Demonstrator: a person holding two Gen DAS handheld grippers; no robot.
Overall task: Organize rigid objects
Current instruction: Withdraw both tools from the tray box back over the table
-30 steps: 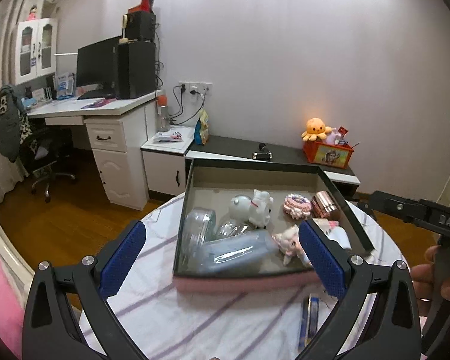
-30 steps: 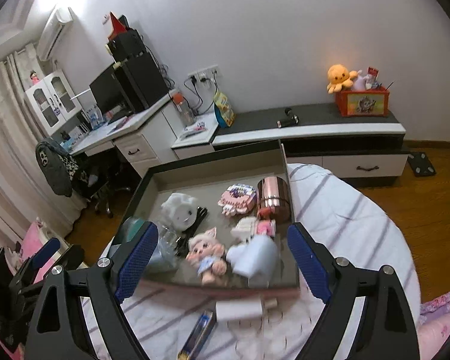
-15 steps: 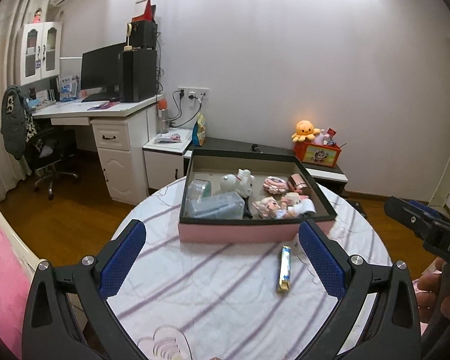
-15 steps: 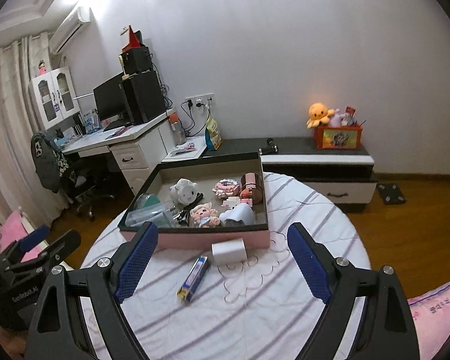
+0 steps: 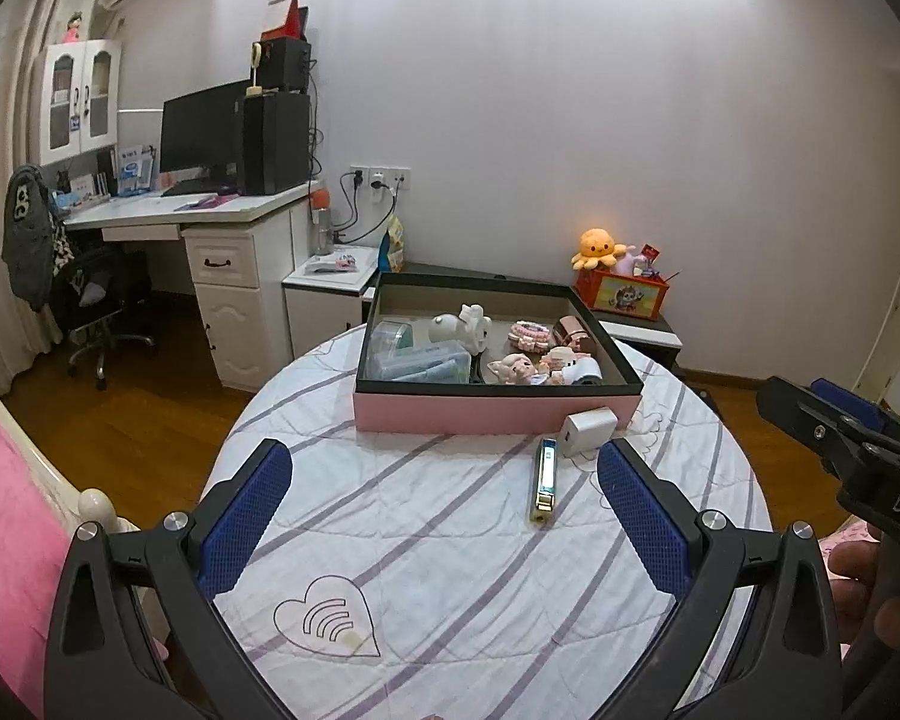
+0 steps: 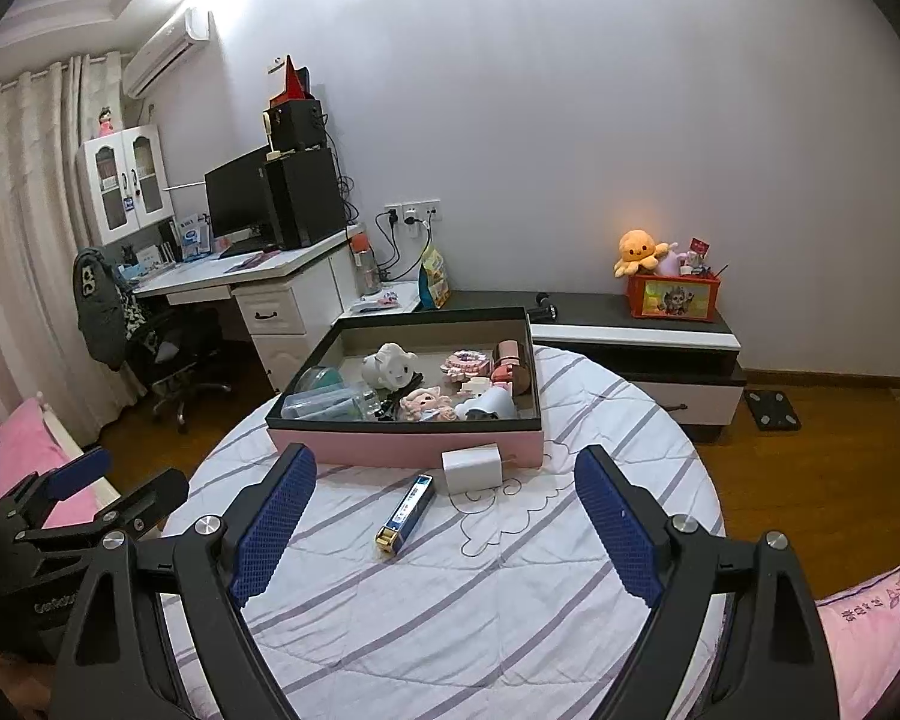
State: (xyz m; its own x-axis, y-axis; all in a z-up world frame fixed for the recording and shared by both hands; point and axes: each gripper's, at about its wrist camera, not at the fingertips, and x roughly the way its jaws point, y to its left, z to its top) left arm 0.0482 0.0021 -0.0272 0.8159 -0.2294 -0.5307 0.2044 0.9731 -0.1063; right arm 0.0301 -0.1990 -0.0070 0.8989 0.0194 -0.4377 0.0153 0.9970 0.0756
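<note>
Both claws are hovering over the near side of the round worktop [image 5: 426,540], and neither is touching anything. The left claw [image 5: 444,516] is standing released with nothing between its blue pads, and the right claw [image 6: 444,522] is likewise gaping wide and empty. A pink box [image 6: 402,447] with a dark rim is sitting at the worktop's far side, holding a white figurine [image 6: 390,366], a small doll [image 6: 426,403] and other trinkets. A white charger block [image 6: 471,469] is resting against the box's front wall, and a slim blue-and-gold bar [image 6: 407,507] is lying just beside it on the striped cloth.
</note>
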